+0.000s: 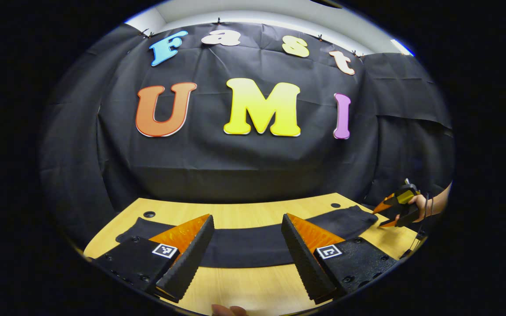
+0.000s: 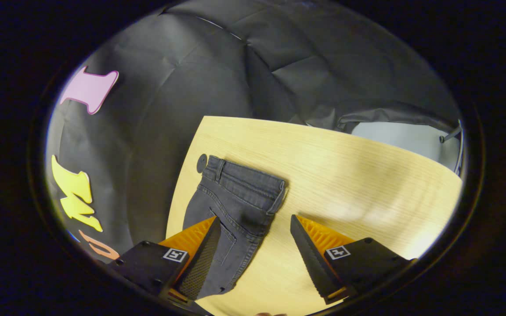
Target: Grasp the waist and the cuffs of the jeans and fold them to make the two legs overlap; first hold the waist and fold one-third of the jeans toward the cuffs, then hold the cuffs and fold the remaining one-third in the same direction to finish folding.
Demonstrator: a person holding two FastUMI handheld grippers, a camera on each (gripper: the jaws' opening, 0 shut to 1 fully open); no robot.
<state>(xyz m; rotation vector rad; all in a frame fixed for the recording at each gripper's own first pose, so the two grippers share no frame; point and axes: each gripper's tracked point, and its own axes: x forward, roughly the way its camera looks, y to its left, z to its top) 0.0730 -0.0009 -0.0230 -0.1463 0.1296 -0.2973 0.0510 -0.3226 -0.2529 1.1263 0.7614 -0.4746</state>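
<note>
In the left gripper view my left gripper (image 1: 246,254) sits nearest, its two fingers spread wide with nothing between them, hovering just above the front edge of the table (image 1: 253,289). The pads (image 1: 189,259) are black and finely ribbed, backed by orange wedge-shaped plastic, each carrying a small square marker. I judge I hold them apart and low like this so they can drop onto the cloth without fumbling.

Just beyond those fingers the jeans (image 1: 244,245) lie flat in a long dark band across the table, running from near its left edge to near its right edge. They look narrow enough that the legs may already overlap, though I cannot be sure. The table is pale wood-grain laminate with round cable holes toward its back corners.

Farther off, at the right end of the band, my right gripper (image 1: 395,210) hangs just above the cloth in my hand (image 1: 420,204).

In the right gripper view that gripper's fingers are also apart and empty, poised over the waist. The denim there is dark grey, with a stitched waistband, belt loops and a back pocket, and it lies near the back edge. I think the waist fold comes next.
</note>
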